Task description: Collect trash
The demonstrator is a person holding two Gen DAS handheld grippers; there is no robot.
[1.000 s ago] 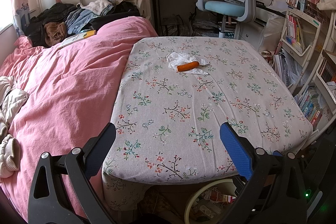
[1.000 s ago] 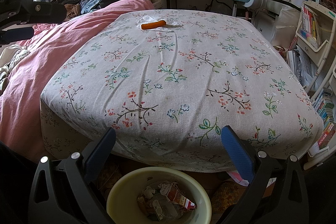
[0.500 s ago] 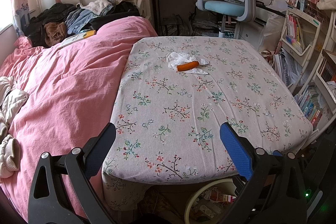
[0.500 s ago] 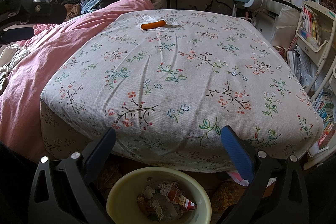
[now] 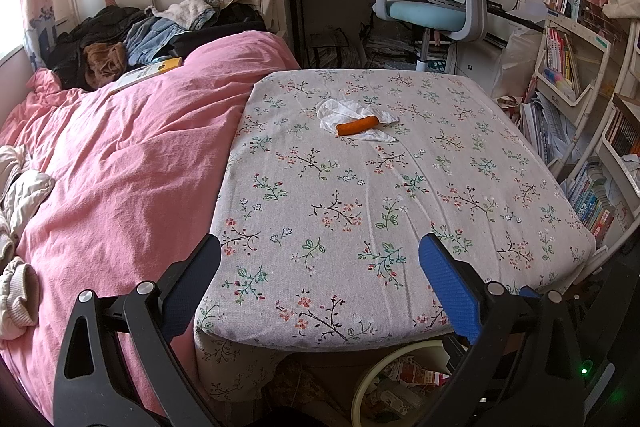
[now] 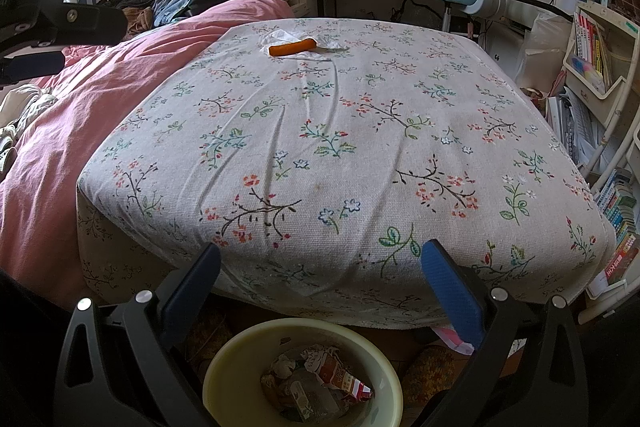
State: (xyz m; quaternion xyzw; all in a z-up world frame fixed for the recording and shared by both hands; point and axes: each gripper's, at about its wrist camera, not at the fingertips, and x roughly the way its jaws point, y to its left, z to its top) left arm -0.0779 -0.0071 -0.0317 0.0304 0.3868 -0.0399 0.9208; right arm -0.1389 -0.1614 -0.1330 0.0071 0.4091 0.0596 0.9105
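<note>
Trash, 1 orange sausage-like piece point(image 5: 357, 125) on a crumpled tissue point(image 5: 349, 113), lay at the table's point(image 5: 400, 211) far side; both grippers, left gripper point(image 5: 320, 267) and right gripper point(image 6: 320, 267), were spread and empty, so a good pickup likely meant reaching well forward and pinching both together before returning to the bin point(image 6: 224, 373).

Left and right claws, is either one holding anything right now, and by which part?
Nothing is held. The left claw and right claw are both open and empty; the sausage lies untouched on its tissue.

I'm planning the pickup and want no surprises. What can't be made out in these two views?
- Tissue: the part under the orange stick is hidden in both views.
- Trash bin: left wrist view shows only a rim arc, blocked by the floral table; right wrist view cuts off its bottom.
- Bin wrappers: print too small to read.
</note>
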